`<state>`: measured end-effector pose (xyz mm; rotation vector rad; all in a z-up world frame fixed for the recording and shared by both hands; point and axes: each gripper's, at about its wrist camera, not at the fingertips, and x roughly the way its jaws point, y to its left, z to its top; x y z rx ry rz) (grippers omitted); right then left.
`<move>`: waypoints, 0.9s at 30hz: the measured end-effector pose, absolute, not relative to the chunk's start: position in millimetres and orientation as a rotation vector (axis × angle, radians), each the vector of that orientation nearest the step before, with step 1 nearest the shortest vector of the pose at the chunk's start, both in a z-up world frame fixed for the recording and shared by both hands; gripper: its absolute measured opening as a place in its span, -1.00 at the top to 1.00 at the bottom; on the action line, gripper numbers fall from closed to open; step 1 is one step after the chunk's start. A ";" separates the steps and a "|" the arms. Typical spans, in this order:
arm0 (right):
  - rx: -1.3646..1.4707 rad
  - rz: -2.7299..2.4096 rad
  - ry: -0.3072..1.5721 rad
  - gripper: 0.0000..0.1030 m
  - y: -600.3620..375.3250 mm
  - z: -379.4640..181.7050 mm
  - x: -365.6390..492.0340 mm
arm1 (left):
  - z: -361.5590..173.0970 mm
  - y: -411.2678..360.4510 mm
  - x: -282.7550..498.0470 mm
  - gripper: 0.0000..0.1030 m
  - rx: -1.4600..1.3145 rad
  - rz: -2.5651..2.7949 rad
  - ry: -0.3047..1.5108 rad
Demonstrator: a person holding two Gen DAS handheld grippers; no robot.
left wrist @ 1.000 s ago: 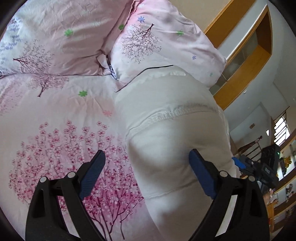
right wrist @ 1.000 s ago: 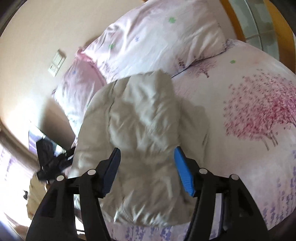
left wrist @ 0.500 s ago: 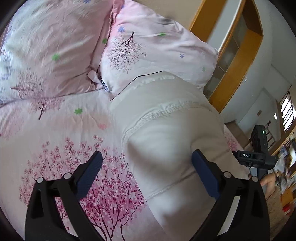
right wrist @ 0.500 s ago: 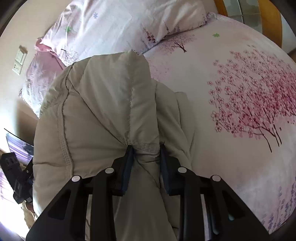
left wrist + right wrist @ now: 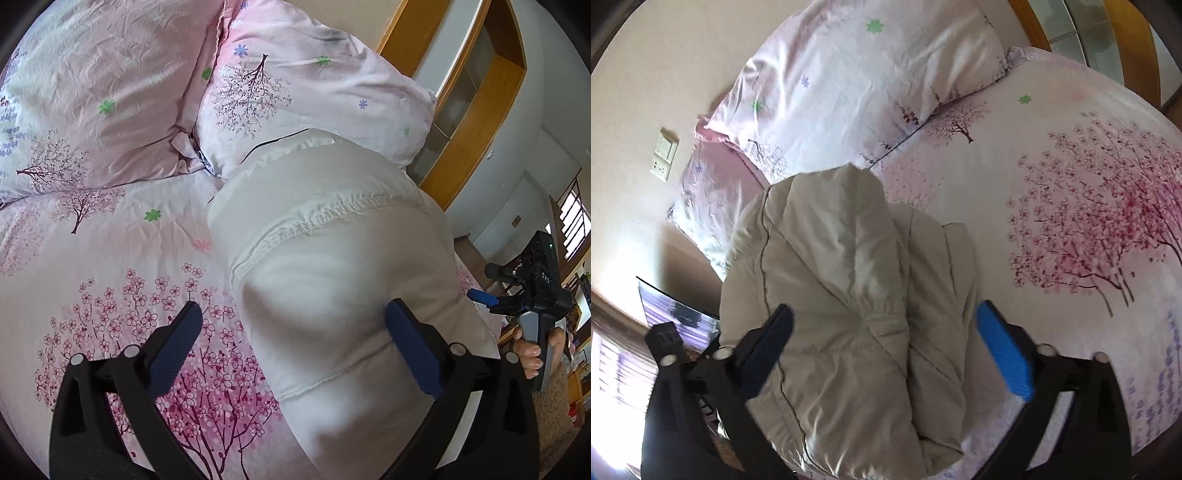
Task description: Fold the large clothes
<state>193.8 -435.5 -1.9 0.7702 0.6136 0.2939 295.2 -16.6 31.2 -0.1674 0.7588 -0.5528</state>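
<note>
A padded off-white jacket (image 5: 332,258) lies folded in a thick bundle on the pink floral bed (image 5: 110,266), its top against a pillow. My left gripper (image 5: 295,325) is open and empty just above the jacket's near end. The jacket also shows in the right wrist view (image 5: 849,295), bunched near the bed's edge. My right gripper (image 5: 884,325) is open wide and empty above it. The right gripper also shows from outside in the left wrist view (image 5: 484,297), beyond the jacket's far side.
Two pink floral pillows (image 5: 110,92) (image 5: 295,92) lie at the head of the bed. A wooden frame (image 5: 472,110) stands beyond the right side. A wall switch (image 5: 665,155) and a dark screen (image 5: 676,306) are by the bed's edge.
My right gripper was shut on a fold of the jacket half a second ago; it has let go, opened wide and drawn back. The left gripper stayed open and shifted slightly.
</note>
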 end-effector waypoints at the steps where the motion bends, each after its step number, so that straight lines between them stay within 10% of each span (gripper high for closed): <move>1: 0.778 0.302 0.626 -0.97 -438.4 -3.0 195.4 | 30.5 -16.2 296.1 -0.95 -0.175 -0.559 0.763; 27: 0.860 0.747 0.924 -0.97 -424.5 -58.6 262.3 | -18.2 4.2 330.3 -0.96 -0.644 -0.851 1.043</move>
